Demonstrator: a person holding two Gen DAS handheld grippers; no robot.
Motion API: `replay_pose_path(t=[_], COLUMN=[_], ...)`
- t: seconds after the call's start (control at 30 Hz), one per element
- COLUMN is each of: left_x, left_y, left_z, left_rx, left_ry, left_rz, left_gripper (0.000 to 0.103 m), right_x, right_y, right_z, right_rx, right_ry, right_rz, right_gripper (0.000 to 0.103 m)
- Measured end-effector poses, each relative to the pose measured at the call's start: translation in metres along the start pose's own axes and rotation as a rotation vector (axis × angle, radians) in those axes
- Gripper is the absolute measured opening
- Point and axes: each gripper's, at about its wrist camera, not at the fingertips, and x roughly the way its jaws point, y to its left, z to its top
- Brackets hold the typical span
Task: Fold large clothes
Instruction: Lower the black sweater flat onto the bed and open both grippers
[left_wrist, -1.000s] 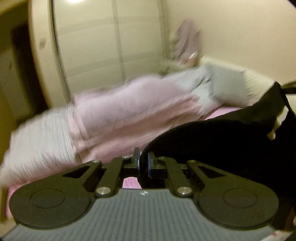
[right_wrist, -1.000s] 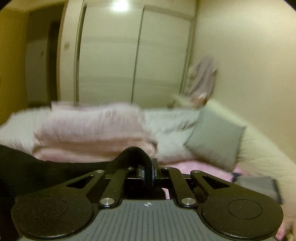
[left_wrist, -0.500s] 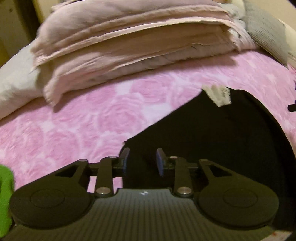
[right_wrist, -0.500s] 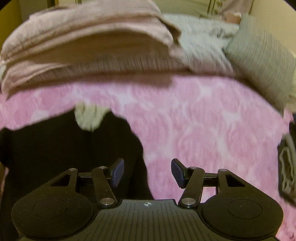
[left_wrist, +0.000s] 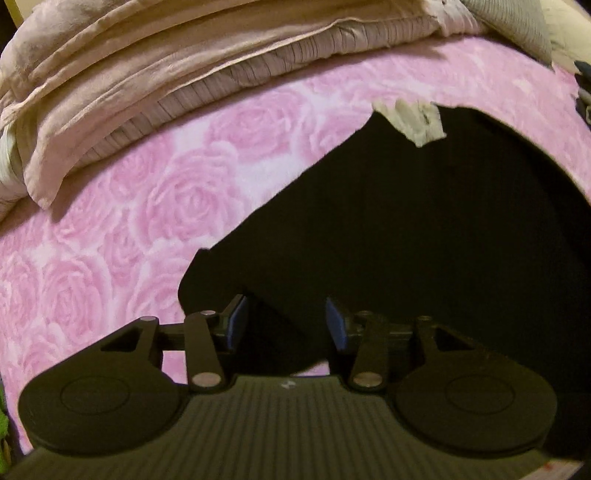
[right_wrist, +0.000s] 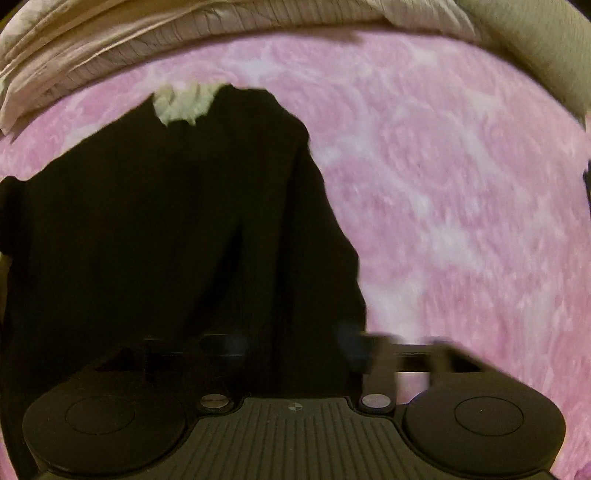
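A large black garment (left_wrist: 424, 229) lies spread on the pink rose-patterned bedspread (left_wrist: 110, 240), with a pale label (left_wrist: 410, 118) at its far edge. My left gripper (left_wrist: 284, 325) points down over the garment's near left corner. Its jaws are opening, and the blue pads (left_wrist: 236, 325) stand apart from the cloth lying under and between them. In the right wrist view the same black garment (right_wrist: 166, 221) fills the left half, its label (right_wrist: 183, 103) at the top. My right gripper (right_wrist: 291, 345) is blurred, jaws apart over the garment's right edge, gripping nothing.
A stack of folded beige and pink quilts (left_wrist: 166, 74) runs along the back of the bed, also seen as quilts (right_wrist: 129, 40). A grey pillow (left_wrist: 517, 26) sits at the back right. Something green (left_wrist: 3, 424) shows at the left edge. Bare bedspread (right_wrist: 461, 203) lies right of the garment.
Both grippers came down from holding the black garment up in the air to just over the bed. Both let go of the cloth, which now lies flat on the bedspread.
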Motion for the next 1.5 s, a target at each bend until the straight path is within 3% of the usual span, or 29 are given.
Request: replay_pose_path(t=[0.13, 0.33, 0.43, 0.53, 0.73, 0.97, 1.17, 1.33, 1.37, 1.4, 1.43, 1.47, 1.5], left_x=[-0.010, -0.024, -0.030, -0.041, -0.076, -0.101, -0.094, -0.090, -0.091, -0.092, -0.093, -0.095, -0.098], left_y=[0.001, 0.002, -0.001, -0.010, -0.031, -0.068, -0.100, -0.117, -0.117, -0.117, -0.116, -0.115, -0.115], left_z=[0.000, 0.005, -0.002, -0.020, -0.075, -0.163, -0.220, -0.242, -0.242, -0.242, -0.240, -0.239, -0.238], left_rx=[-0.005, -0.024, -0.050, -0.059, -0.105, -0.167, -0.192, -0.162, -0.154, -0.152, -0.140, -0.144, -0.144], left_ry=[-0.003, -0.028, -0.029, -0.020, 0.025, 0.137, 0.197, 0.169, 0.162, 0.158, 0.158, 0.161, 0.159], left_rz=[0.020, 0.068, 0.082, 0.080, 0.034, -0.120, -0.211, -0.210, -0.210, -0.217, -0.231, -0.237, -0.233], left_gripper=[0.041, 0.042, 0.043, 0.047, 0.048, 0.048, 0.048, 0.046, 0.036, 0.027, 0.009, 0.004, 0.003], right_x=[-0.020, -0.037, -0.019, -0.020, -0.036, -0.060, -0.066, -0.058, -0.057, -0.057, -0.057, -0.057, -0.057], right_y=[-0.041, -0.124, -0.143, -0.134, -0.084, -0.032, -0.001, 0.009, 0.009, 0.011, 0.013, 0.016, 0.017], right_z=[0.013, 0.083, 0.104, 0.100, 0.027, -0.117, -0.205, -0.241, -0.242, -0.241, -0.239, -0.236, -0.233], right_rx=[0.004, -0.112, -0.096, -0.058, -0.025, 0.116, 0.167, 0.214, 0.222, 0.222, 0.215, 0.199, 0.186], right_ry=[-0.039, -0.169, -0.156, -0.207, -0.199, -0.064, 0.044, 0.020, 0.008, 0.004, 0.003, 0.006, 0.015], right_rz=[-0.094, -0.355, -0.377, -0.347, -0.172, 0.061, 0.108, 0.095, 0.090, 0.084, 0.077, 0.077, 0.087], right_gripper=[0.000, 0.002, 0.051, 0.054, 0.054, 0.054, 0.054, 0.054, 0.053, 0.051, 0.031, 0.004, 0.002])
